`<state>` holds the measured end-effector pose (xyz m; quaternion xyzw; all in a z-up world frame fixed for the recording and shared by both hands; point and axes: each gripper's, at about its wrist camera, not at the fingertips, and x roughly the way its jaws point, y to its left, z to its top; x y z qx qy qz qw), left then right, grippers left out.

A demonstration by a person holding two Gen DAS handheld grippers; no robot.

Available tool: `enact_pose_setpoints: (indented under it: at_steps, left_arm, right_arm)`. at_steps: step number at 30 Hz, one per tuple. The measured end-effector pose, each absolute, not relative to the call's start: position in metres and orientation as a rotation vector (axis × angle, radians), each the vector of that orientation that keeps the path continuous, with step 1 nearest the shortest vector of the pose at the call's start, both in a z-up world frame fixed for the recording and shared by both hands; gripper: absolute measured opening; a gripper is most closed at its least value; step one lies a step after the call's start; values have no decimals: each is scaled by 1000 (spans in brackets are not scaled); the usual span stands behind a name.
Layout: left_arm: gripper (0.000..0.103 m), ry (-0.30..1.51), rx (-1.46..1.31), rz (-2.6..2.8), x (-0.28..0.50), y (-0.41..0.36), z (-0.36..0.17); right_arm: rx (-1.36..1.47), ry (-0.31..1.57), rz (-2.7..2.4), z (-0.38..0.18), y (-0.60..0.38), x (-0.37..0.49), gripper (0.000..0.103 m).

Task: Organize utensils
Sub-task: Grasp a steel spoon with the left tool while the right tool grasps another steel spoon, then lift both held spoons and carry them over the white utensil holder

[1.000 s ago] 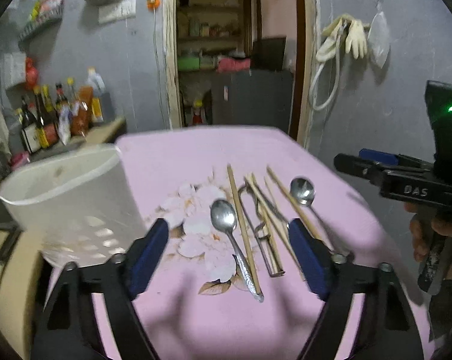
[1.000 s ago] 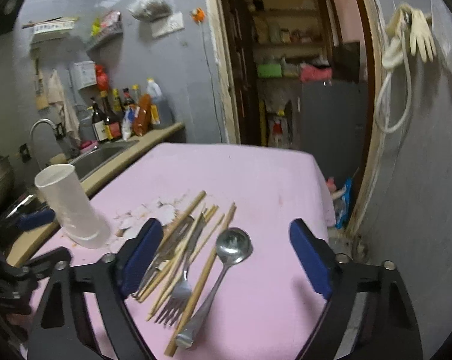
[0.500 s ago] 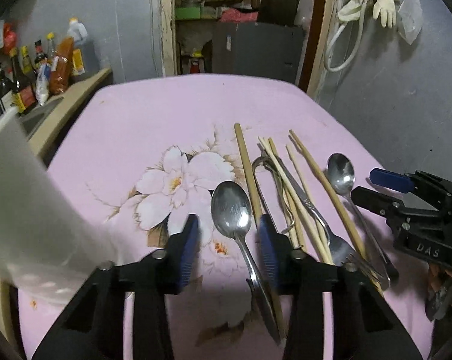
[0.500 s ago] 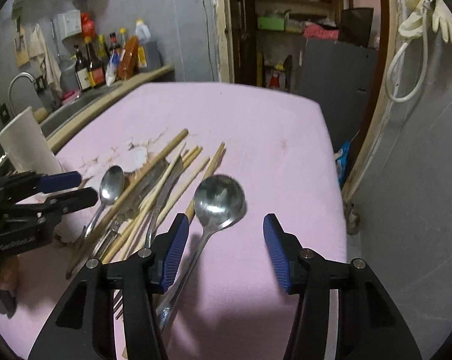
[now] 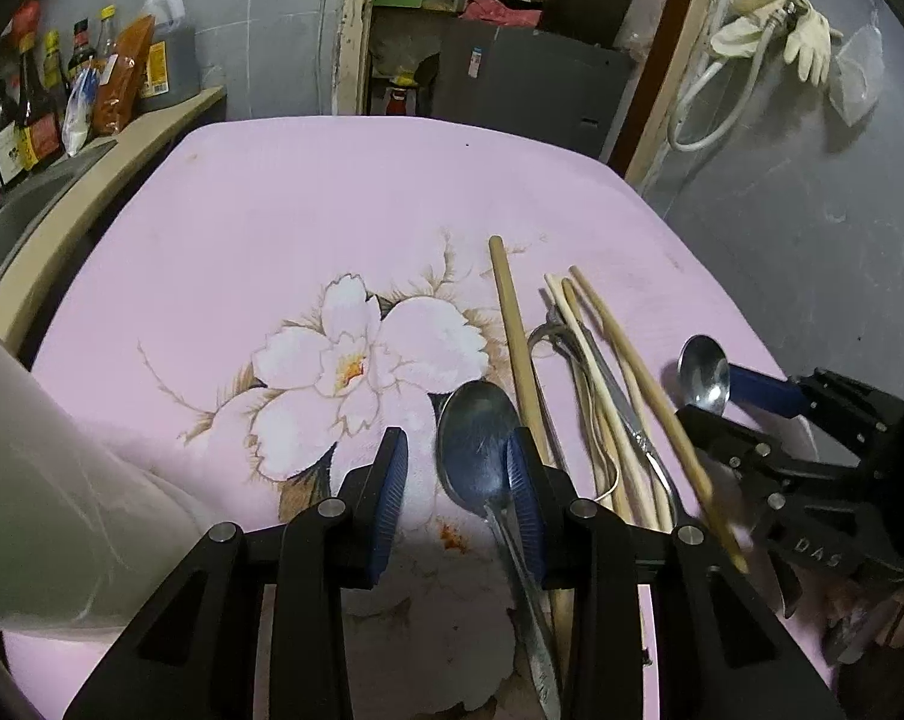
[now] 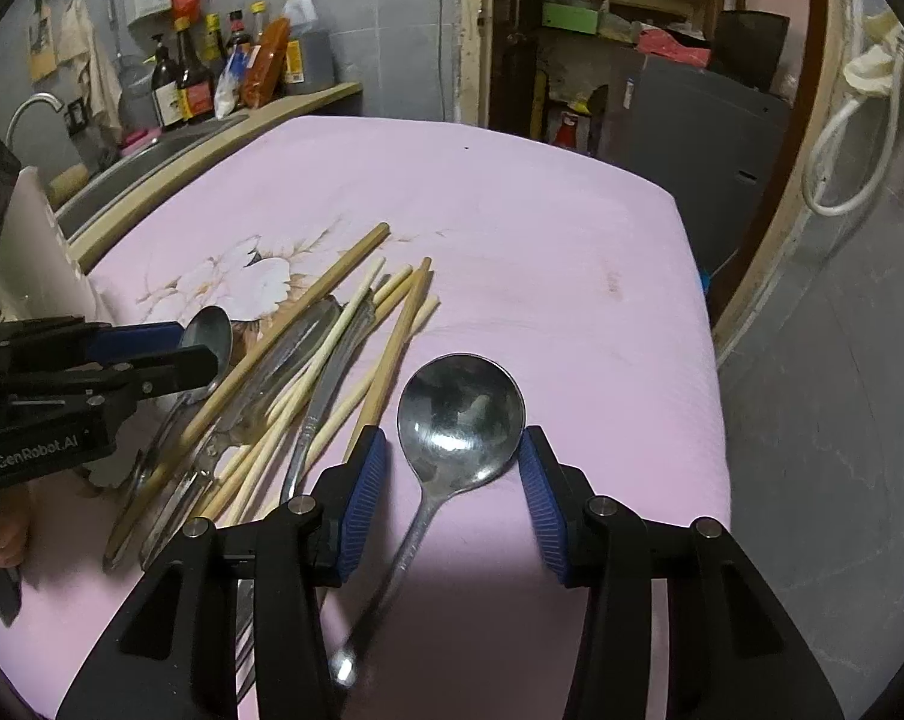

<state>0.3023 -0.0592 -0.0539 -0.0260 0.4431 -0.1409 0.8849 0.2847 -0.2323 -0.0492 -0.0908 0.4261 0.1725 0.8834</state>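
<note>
The left gripper [image 5: 457, 480] is hanging low over the pink tablecloth [image 5: 332, 210], its jaws partly apart after just closing in. The bowl of a spoon [image 5: 475, 438] is sitting between the blue pads; the right pad seems to be touching its edge, though the angle makes that hard to judge, and the left pad is standing clear of it. The spoon's handle is running back under the gripper.

The right gripper [image 6: 452, 480] is likewise hovering with its jaws narrowing but still apart, straddling a larger spoon [image 6: 460, 414] that is lying flat on the cloth, neither pad pressing on it.

Between the two spoons, chopsticks [image 6: 344, 324] and a fork [image 6: 326, 384] are lying in a loose heap. A white holder [image 5: 38, 480] is standing at the table's left edge.
</note>
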Motion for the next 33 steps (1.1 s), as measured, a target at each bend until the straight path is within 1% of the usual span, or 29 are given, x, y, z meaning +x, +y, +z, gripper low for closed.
enact_pose_setpoints:
  at_steps: [7,9,11,22,27,33]
  left_arm:
    - [16,928,-104,-325,309,-56,-56]
    - [9,929,-108,-337,309,-57,-55]
    - [6,934,-115,-355,310,-58,-56]
    - [1,907,-122,-362,308,-61,-52]
    - [0,796,-97,-343,290,-62,-38]
    - [0,603,-47,-319,257,-68,-17]
  right_arm:
    - [-118,900,377,-51,-238,292,43]
    - [-114,897,373,-51,-236,292,42]
    - [-111,893,370,-51,-236,293,39]
    - [-117,883,367,-52,-228,293,39]
    - [-95,832,389,-46,-232,286,39]
    - [-124,680,403,-29,-229,262,38]
